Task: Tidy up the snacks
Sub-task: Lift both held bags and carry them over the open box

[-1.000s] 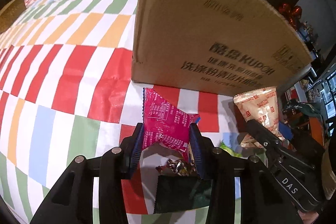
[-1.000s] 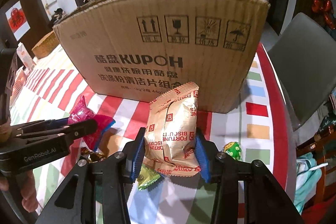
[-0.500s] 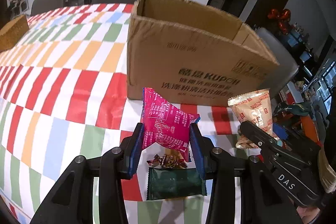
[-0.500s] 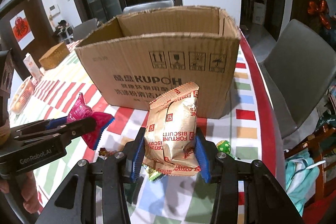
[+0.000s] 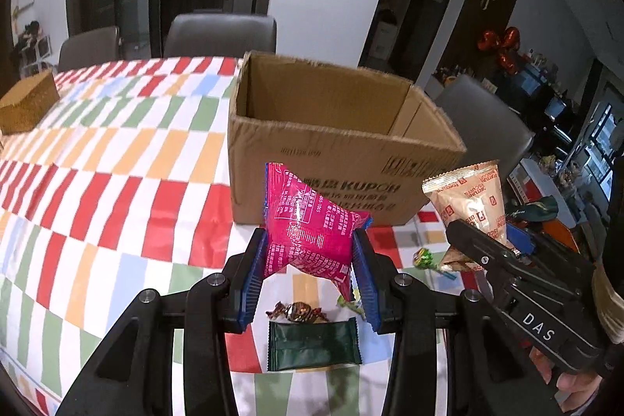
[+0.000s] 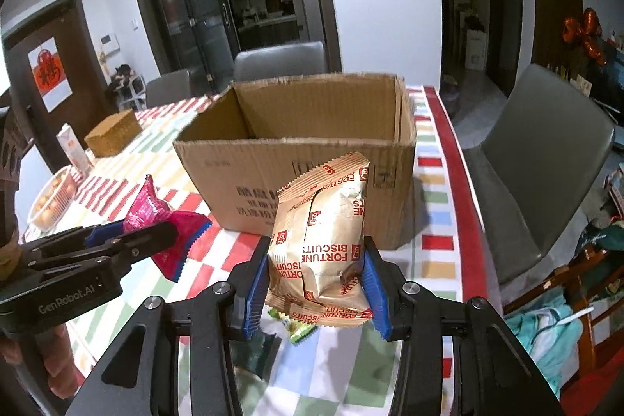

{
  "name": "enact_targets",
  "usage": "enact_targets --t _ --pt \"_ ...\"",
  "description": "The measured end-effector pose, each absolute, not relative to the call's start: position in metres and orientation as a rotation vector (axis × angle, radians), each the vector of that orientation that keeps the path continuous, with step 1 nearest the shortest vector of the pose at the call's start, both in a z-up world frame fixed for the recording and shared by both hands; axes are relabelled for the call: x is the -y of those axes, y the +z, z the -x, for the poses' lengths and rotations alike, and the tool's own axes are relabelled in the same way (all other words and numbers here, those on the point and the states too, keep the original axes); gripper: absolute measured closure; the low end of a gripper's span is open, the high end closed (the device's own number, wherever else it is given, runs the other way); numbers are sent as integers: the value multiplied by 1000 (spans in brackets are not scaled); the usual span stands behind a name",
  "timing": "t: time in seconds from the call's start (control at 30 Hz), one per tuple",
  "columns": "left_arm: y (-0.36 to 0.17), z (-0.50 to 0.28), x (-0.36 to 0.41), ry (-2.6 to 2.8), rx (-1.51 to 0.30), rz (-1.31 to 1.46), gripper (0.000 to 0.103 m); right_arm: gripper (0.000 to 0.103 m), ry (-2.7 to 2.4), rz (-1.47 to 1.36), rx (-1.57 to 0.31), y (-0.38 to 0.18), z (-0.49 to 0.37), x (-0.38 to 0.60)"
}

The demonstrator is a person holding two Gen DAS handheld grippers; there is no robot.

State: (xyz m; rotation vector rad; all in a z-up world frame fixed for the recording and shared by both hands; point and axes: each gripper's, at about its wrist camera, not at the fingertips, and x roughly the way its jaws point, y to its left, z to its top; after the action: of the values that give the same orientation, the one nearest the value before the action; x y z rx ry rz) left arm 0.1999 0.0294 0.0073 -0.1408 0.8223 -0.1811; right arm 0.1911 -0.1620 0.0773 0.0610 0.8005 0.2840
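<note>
My left gripper (image 5: 308,260) is shut on a pink snack packet (image 5: 308,232), held above the table in front of an open cardboard box (image 5: 331,147). My right gripper (image 6: 316,279) is shut on a gold Fortune Biscuits packet (image 6: 323,240), also raised before the box (image 6: 296,158). Each view shows the other gripper and its packet beside it. What shows of the box's inside is bare cardboard; its floor is hidden. On the tablecloth below lie a dark green wrapper (image 5: 312,346), a brown wrapped candy (image 5: 296,310) and a green candy (image 5: 425,258).
The table wears a checked red, green, orange and blue cloth (image 5: 117,158). A woven box (image 5: 23,104) sits at the far left, with a bowl of fruit (image 6: 50,197) and a carton (image 6: 72,147) nearby. Grey chairs (image 6: 538,158) stand around the table.
Both grippers have risen with their packets; the box's open top and inside walls now show, where earlier only its front face filled the views.
</note>
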Motion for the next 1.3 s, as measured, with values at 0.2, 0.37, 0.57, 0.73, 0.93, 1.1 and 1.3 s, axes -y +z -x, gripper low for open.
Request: enact_targets --t 0.2,0.37,0.57,0.73,0.93,1.1,1.3 --pt "33 -195 -24 -199 -757 125 61 58 284 -62 -732 101 -187 167" --pt "52 -200 -20 -206 -716 111 61 58 285 -56 -682 121 -188 169" --pt "74 -211 -17 -210 -669 92 61 58 273 -54 -638 139 -195 173" --pt "91 -220 -14 -212 -632 75 61 58 280 -60 -620 153 -207 175" --pt "104 -241 -13 -201 -614 45 61 58 284 -59 -628 158 -224 175" --pt "106 -263 -13 -200 -643 33 61 58 298 -61 -651 158 -244 174" --pt "95 -293 -16 -199 -697 40 61 58 311 -25 -671 154 -265 169"
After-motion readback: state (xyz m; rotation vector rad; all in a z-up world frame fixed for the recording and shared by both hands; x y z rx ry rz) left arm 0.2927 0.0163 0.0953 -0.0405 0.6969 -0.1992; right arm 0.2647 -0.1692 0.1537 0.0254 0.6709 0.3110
